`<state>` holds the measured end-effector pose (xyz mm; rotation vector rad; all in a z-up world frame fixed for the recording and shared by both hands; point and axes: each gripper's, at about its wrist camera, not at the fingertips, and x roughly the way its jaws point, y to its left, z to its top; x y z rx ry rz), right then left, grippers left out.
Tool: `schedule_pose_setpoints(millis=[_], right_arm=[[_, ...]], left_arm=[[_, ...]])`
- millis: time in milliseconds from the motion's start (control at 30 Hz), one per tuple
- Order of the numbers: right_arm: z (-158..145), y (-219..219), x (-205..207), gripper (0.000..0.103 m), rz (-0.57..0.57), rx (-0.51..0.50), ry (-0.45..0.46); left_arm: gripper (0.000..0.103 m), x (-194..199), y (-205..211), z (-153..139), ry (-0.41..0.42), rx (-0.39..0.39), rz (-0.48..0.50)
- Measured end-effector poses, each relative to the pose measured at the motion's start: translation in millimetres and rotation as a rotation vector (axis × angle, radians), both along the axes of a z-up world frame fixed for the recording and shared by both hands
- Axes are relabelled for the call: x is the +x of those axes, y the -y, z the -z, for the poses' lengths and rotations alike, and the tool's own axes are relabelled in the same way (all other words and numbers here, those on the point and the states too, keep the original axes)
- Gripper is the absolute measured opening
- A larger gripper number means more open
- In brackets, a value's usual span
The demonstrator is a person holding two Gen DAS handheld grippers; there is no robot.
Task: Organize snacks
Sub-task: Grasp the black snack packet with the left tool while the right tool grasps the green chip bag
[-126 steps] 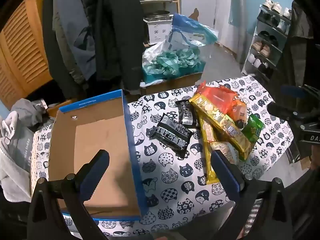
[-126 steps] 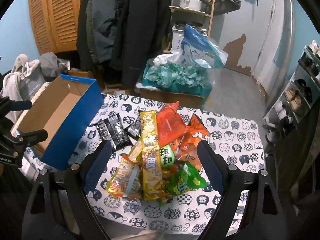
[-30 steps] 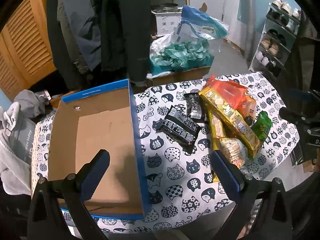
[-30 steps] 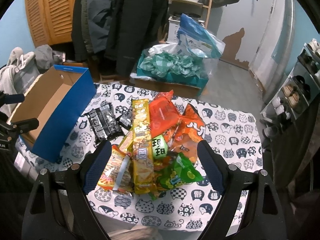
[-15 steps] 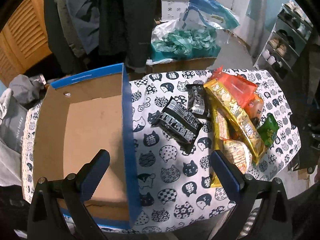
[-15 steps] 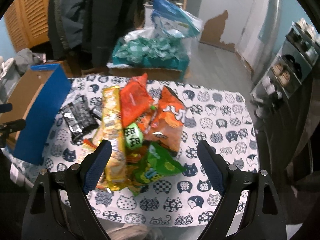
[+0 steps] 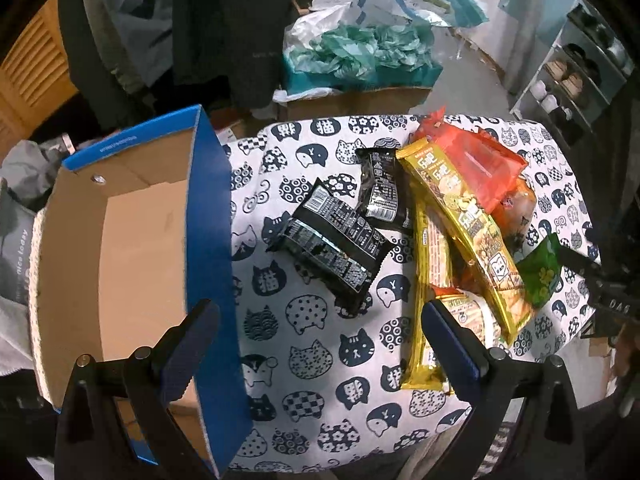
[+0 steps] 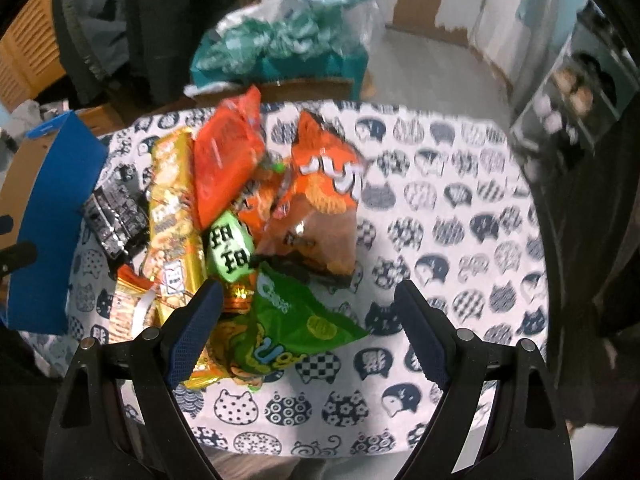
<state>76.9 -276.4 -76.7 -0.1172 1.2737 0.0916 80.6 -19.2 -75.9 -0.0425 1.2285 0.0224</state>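
The snack heap lay mid-frame on the cat-print cloth [image 8: 460, 208], its green bag [image 8: 296, 320] lowest, the blue-walled cardboard box [image 8: 52, 216] at left. The right gripper [image 8: 308, 328] and left gripper [image 7: 320, 344] both hovered spread wide, empty. Overlapping slick packets risked dragging neighbours along when one got pinched.

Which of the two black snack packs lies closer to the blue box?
The larger black pack, lying diagonally nearer the blue box; the smaller black pack sits beyond it, against the yellow packs.

— Table [image 7: 320, 360], left end?
— Open box [image 7: 120, 240]. Two dark packets [image 7: 336, 248] lie just right of it.
— Further right?
— Snack heap [image 8: 248, 232], packets overlapping; long packet [image 7: 464, 220] lies on top.
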Motion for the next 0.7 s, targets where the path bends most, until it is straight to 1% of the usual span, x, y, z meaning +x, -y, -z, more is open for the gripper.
schedule_pose_setpoints(millis=[67, 200, 367, 500, 533, 567, 633, 700], right_arm=[[5.5, 4.8, -3.0, 0.086, 0.039, -0.012, -0.023], [14.0, 15.5, -11.2, 0.086, 0.112, 0.051, -0.074], [32.6, 13.5, -8.8, 0.086, 0.137, 0.097, -0.14], [44.9, 9.9, -4.3, 0.086, 0.15, 0.119, -0.16], [47.6, 9.3, -2.1, 0.085, 0.148, 0.116, -0.156], [50.5, 9.1, 0.7, 0.081, 0.146, 0.109, -0.153], [56.9, 10.0, 5.3, 0.08, 0.136, 0.104, -0.152], [61.7, 10.0, 7.5, 0.075, 0.122, 0.095, -0.152]], left_arm=[[0.102, 3.6, 0.7, 5.6, -0.016, -0.013, -0.01], [0.102, 11.1, 0.1, 20.3, -0.048, -0.032, -0.041], [0.102, 25.2, -4.3, 41.4, -0.11, -0.073, -0.116], [0.102, 36.1, -1.0, 50.2, -0.127, -0.067, -0.141], [0.102, 39.7, 0.5, 52.7, -0.135, -0.068, -0.142], [0.102, 43.4, 1.6, 55.3, -0.143, -0.065, -0.144], [0.102, 48.6, 3.1, 58.5, -0.148, -0.06, -0.148], [0.102, 54.1, 3.5, 62.4, -0.155, -0.049, -0.158]])
